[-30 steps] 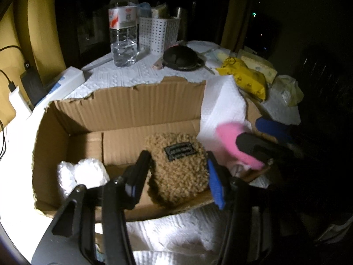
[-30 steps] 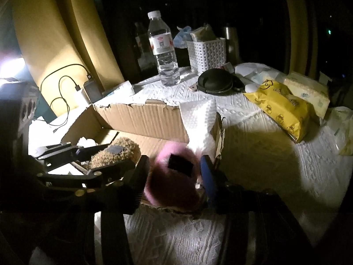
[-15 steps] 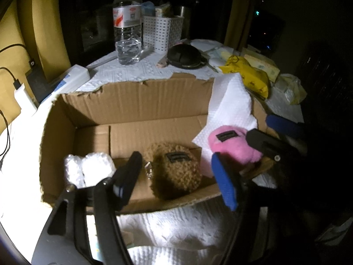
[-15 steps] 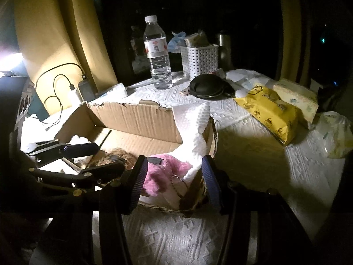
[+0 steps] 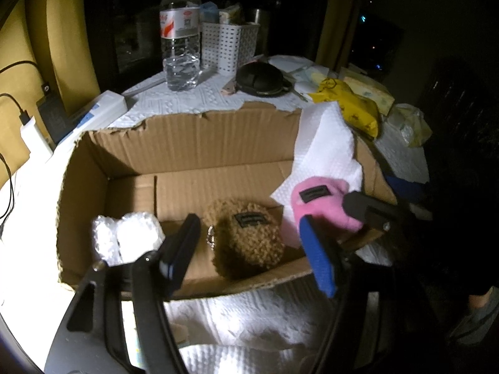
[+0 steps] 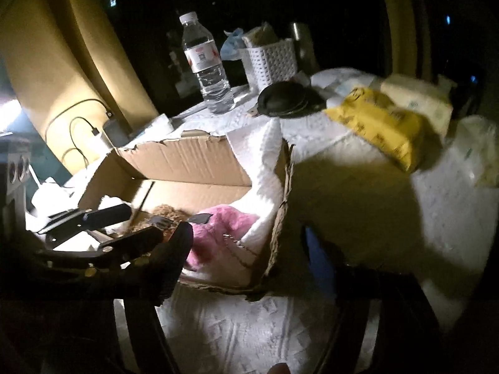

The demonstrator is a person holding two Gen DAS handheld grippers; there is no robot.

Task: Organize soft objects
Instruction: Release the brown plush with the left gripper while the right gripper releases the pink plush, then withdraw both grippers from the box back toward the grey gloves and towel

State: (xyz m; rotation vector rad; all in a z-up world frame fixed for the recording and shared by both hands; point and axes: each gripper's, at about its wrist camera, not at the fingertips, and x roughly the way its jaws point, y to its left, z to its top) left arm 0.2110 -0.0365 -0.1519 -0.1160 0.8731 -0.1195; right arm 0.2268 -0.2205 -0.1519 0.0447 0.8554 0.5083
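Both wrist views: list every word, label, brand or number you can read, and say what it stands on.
No text can be read.
Water bottle label: red and white print with a code square, too small.
Brown plush patch: blurred.
Pink plush patch: blurred.
Yellow packet: dark marks, illegible.
White pack: faint print, illegible.

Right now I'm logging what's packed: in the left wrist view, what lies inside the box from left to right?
White bubble-wrapped bundle → brown fuzzy pouch → pink plush pouch, all inside the cardboard box.
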